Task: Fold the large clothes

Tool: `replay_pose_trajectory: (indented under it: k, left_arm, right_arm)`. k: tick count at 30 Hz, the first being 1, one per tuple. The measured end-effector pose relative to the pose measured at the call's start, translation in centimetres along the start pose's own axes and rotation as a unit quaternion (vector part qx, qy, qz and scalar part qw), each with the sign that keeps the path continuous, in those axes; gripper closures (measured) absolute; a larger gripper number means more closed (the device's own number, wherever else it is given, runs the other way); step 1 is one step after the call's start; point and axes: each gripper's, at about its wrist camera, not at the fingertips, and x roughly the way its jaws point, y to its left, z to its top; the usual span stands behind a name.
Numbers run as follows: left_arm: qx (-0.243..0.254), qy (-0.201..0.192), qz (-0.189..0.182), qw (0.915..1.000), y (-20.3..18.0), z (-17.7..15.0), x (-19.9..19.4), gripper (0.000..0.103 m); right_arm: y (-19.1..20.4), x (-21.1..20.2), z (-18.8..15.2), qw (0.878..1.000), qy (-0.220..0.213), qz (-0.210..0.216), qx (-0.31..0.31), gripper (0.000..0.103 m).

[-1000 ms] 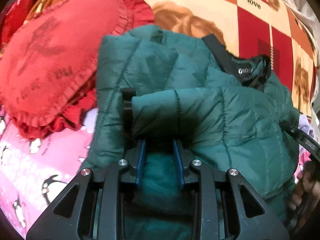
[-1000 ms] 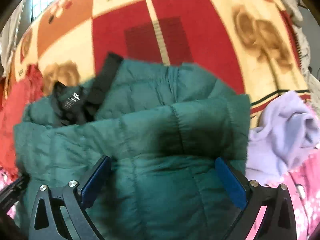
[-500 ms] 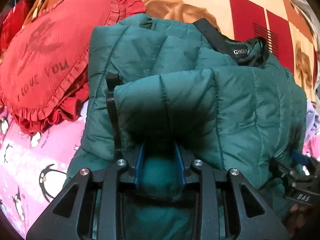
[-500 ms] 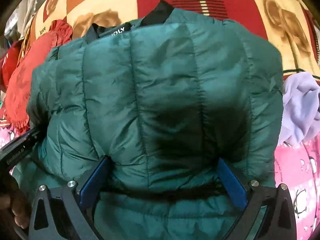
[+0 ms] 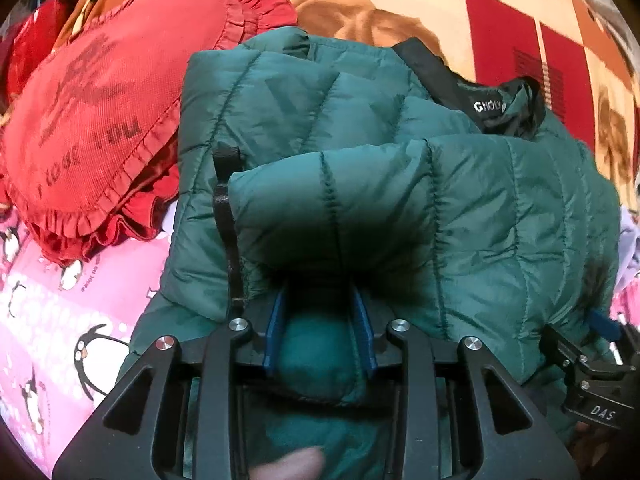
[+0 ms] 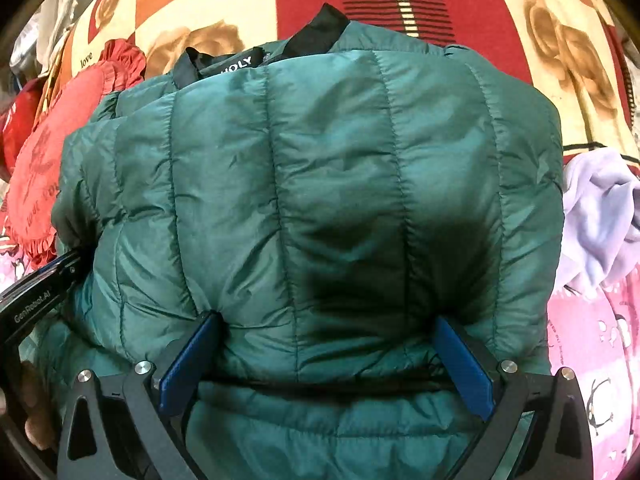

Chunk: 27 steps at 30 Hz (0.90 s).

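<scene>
Green quilted puffer jacket [image 6: 320,200] folded on patterned blanket [image 6: 460,8], directly ahead of both tools. Left gripper [image 5: 320,332] pinched on near hem fold; right gripper [image 6: 328,356] spread wide, straddling bulk, gripping nothing.

- The jacket's [image 6: 328,208] lower part, standing only partway up a second ago, now lies folded onto the upper part, covering most of the collar [image 6: 224,66].
- The right gripper [image 6: 324,356] has come forward over the fold.
</scene>
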Motion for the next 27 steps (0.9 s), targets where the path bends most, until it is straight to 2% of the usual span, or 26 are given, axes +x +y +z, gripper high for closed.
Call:
replay_pose_trajectory:
  k: [3,6,10,12,17,21,23,25,27]
  left_arm:
    - [0.017,-0.003,0.021,0.9996,-0.6,-0.1,0.0,0.071]
    - [0.022,0.008,0.008,0.9997,-0.4,-0.2,-0.4,0.071]
    - [0.002,0.01,-0.047,0.9989,2.5,-0.1,-4.1,0.071]
    - [0.005,-0.004,-0.042,0.9991,4.1,-0.6,-6.7,0.071]
    - [0.047,-0.01,-0.037,0.9981,6.9,-4.3,-11.8,0.071]
    - [0.068,0.007,-0.049,0.9965,8.2,-7.9,-14.1,0.071]
    - [0.08,0.002,-0.048,0.9957,8.6,-9.3,-14.8,0.071]
    - [0.081,-0.004,-0.057,0.9951,9.1,-10.8,-15.3,0.071]
    - [0.065,0.019,-0.066,0.9955,9.8,-12.7,-14.4,0.071]
  right_arm:
    - [0.0,-0.2,0.0,1.0,0.004,-0.002,-0.004,0.0]
    - [0.3,-1.1,0.2,1.0,0.006,-0.009,-0.006,0.0]
    - [-0.2,-6.5,0.0,1.0,-0.017,-0.018,-0.006,0.0]
    - [-0.9,-10.3,-1.2,0.999,-0.045,-0.016,-0.006,0.0]
    - [-4.1,-16.7,-7.0,0.996,-0.086,0.0,0.025,0.0]
    - [-5.9,-18.3,-12.3,0.995,-0.076,0.014,0.058,0.0]
    - [-6.1,-18.8,-14.1,0.995,-0.075,0.022,0.06,0.0]
    - [-5.7,-19.2,-15.4,0.996,-0.075,0.029,0.042,0.0]
    - [-5.0,-19.0,-17.1,0.996,-0.072,0.038,0.021,0.0]
